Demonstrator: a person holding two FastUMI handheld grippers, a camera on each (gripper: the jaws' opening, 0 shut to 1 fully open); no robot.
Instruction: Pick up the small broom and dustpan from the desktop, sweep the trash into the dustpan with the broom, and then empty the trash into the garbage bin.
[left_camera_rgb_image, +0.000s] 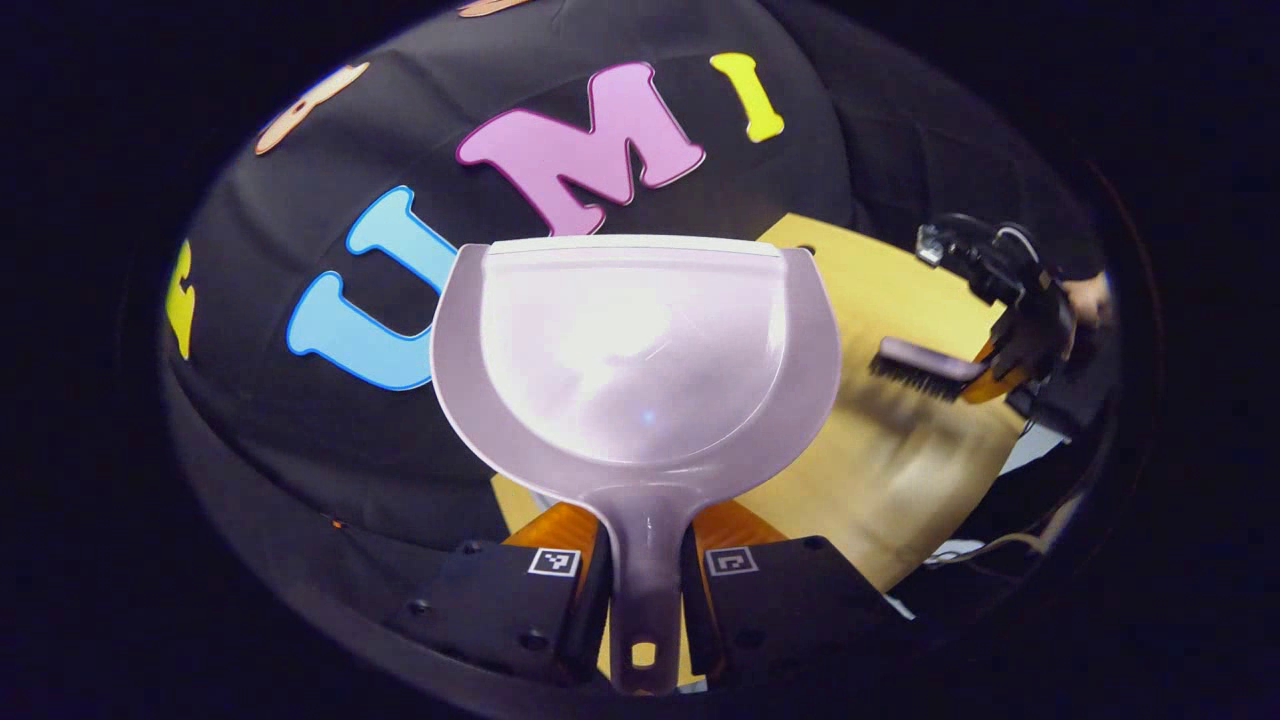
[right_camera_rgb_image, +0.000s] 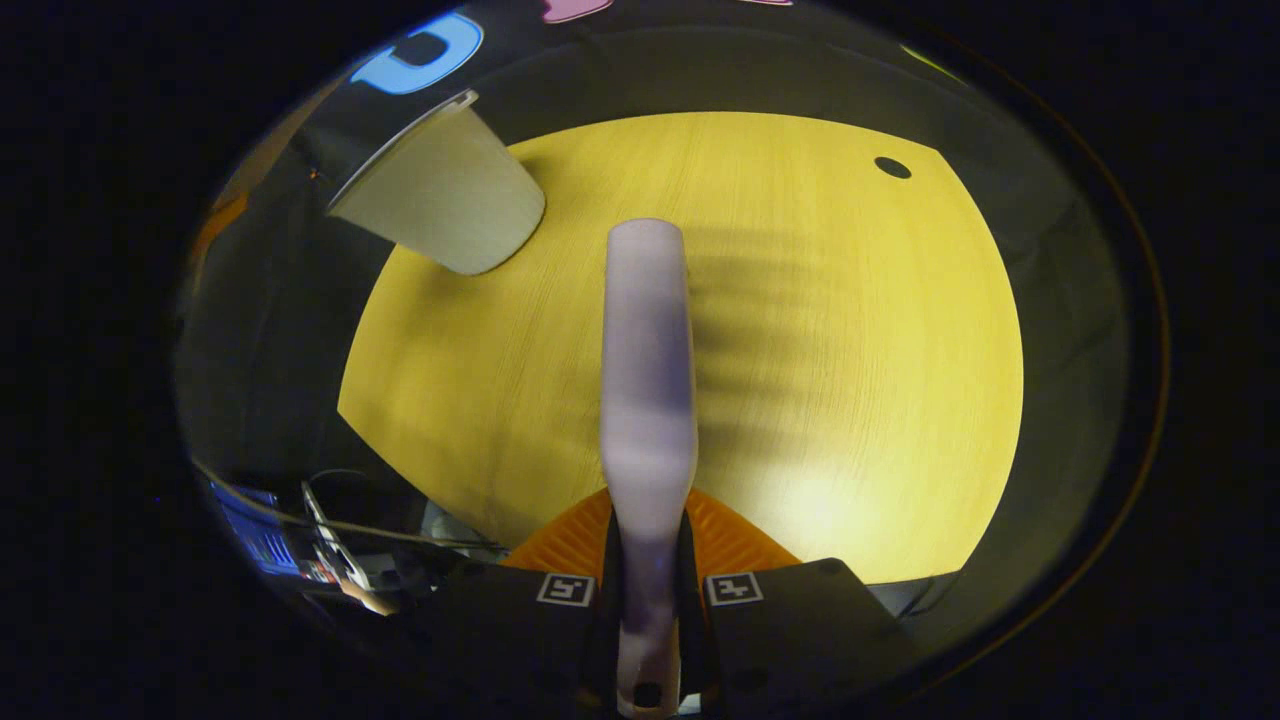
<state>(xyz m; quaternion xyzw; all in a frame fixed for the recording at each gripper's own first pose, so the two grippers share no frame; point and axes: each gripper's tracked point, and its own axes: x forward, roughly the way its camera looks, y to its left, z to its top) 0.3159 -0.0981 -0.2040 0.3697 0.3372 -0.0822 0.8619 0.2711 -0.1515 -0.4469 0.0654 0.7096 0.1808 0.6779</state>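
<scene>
The left tool (left_camera_rgb_image: 644, 580) is clamped on the handle of the translucent pale-lilac plastic dustpan (left_camera_rgb_image: 635, 350), its pan empty, while at three o'clock the right tool (right_camera_rgb_image: 650, 600) grips the lilac-handled black-bristled broom (right_camera_rgb_image: 648, 380) above the yellow wooden bench (right_camera_rgb_image: 850, 350).

Left gripper view: raised, facing the booth wall, dustpan (left_camera_rgb_image: 636, 360) close before lens, worktop (left_camera_rgb_image: 900, 470) lower right. Right gripper view: above, tilted down onto worktop (right_camera_rgb_image: 850, 330), broom (right_camera_rgb_image: 647, 380) close. Shared: worktop, dustpan (right_camera_rgb_image: 445, 200), broom (left_camera_rgb_image: 925, 368).
</scene>
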